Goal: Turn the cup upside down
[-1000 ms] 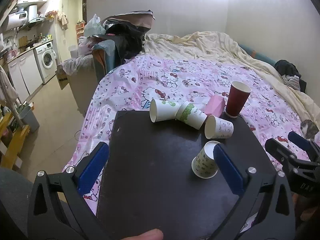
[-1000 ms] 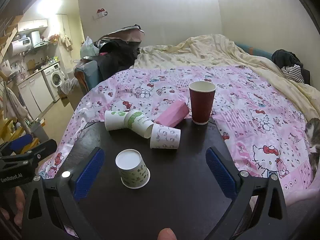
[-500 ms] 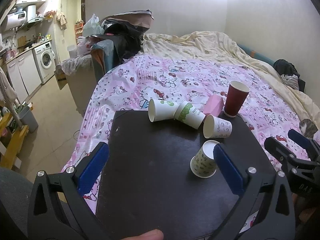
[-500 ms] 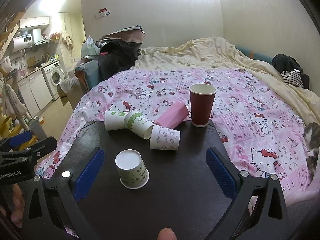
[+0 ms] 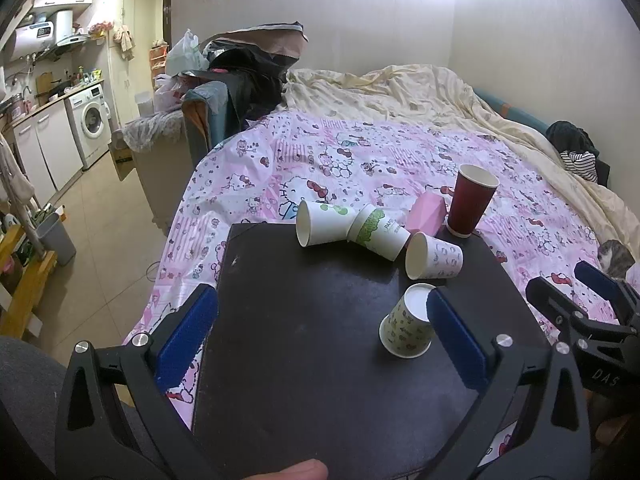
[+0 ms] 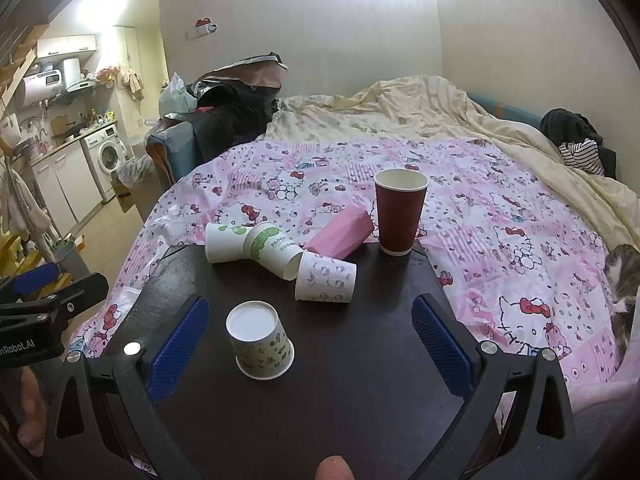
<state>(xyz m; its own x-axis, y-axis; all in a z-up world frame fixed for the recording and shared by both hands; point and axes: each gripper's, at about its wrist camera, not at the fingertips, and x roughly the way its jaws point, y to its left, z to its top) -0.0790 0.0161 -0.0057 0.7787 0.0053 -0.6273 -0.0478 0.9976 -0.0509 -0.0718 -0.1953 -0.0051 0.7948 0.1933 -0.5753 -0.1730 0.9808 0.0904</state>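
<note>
Pale walls (image 6: 360,40) glare under a bright ceiling light; a bed (image 6: 500,208) wears a pink cartoon sheet, and left — perhaps a kitchen nook — a washing machine (image 5: 90,124) stands on tile floor (image 5: 100,216).

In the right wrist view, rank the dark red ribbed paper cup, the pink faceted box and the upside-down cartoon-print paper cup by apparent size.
1. Dark red ribbed paper cup
2. Pink faceted box and upside-down cartoon-print paper cup: look alike; the cup sits nearer, so unranked.

Patterned paper cup (image 6: 261,339) stands upside down on dark table (image 6: 360,400).
</note>
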